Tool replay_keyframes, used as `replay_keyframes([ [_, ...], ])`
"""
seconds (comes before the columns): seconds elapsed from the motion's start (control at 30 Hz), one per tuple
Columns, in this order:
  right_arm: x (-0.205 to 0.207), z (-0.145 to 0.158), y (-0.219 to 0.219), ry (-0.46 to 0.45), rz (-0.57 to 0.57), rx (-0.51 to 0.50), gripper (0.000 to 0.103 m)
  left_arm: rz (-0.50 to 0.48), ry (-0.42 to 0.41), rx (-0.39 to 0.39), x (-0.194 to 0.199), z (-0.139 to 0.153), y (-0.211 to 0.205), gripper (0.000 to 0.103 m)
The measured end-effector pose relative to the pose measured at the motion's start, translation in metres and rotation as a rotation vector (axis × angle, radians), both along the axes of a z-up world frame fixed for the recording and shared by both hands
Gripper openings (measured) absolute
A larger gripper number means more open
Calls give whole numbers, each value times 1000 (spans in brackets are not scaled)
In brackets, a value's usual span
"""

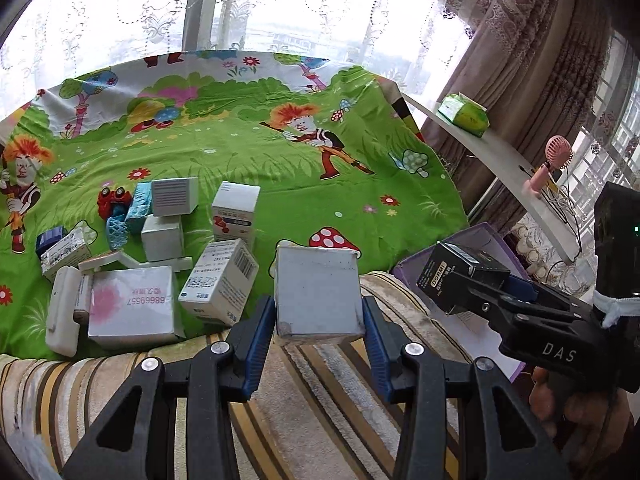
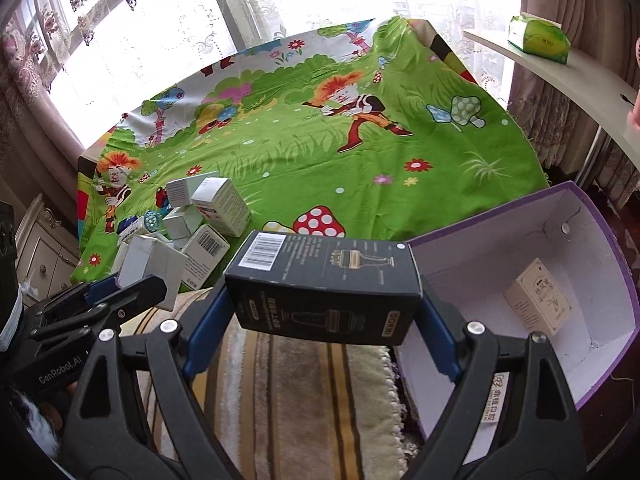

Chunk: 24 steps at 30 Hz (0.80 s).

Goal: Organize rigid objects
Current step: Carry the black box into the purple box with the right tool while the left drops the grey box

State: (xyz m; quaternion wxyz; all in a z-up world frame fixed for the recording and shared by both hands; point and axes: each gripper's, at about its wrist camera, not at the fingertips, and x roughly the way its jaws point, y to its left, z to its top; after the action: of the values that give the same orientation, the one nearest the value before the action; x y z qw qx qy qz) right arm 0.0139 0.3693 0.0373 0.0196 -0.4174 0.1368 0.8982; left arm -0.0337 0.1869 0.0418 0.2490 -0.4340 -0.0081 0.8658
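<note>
Transport is the step in hand: your left gripper (image 1: pixel 319 322) clamps the grey box (image 1: pixel 316 294), your right gripper (image 2: pixel 322 322) the black carton (image 2: pixel 326 286), both near the purple bin (image 2: pixel 532 240), so next lower them inside.

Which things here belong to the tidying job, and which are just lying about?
Part of the job:
- grey square carton in the left gripper
- black printed carton in the right gripper
- heap of white cardboard boxes
- purple-walled open box

Lying about:
- green tissue pack
- pink handheld fan
</note>
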Motion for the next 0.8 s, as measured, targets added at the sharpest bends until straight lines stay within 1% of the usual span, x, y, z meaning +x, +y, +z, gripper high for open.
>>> replay_keyframes([
  [0.23, 28, -10, 53, -15, -123, 30, 87, -138, 10, -26, 14, 3, 52, 45],
  [0.37, 41, -13, 79, -18, -186, 16, 88, -215, 21, -36, 23, 6, 78, 45],
  [0.5, 48, -13, 98, -15, -239, 12, 89, -292, 24, -25, 32, 7, 99, 45],
  [0.53, 49, -13, 101, -17, -248, 10, 90, -308, 22, -29, 34, 6, 104, 48],
  [0.57, 50, -13, 104, -18, -255, 11, 93, -318, 20, -32, 35, 5, 108, 54],
  [0.6, 51, -13, 106, -17, -263, 14, 94, -321, 20, -33, 36, 4, 109, 57],
  [0.63, 52, -13, 108, -15, -267, 18, 94, -319, 22, -33, 37, 4, 109, 63],
  [0.67, 52, -13, 109, -13, -268, 21, 95, -312, 25, -32, 37, 4, 108, 65],
  [0.8, 53, -12, 112, -18, -280, 48, 96, -277, 23, -16, 33, 7, 100, 68],
])
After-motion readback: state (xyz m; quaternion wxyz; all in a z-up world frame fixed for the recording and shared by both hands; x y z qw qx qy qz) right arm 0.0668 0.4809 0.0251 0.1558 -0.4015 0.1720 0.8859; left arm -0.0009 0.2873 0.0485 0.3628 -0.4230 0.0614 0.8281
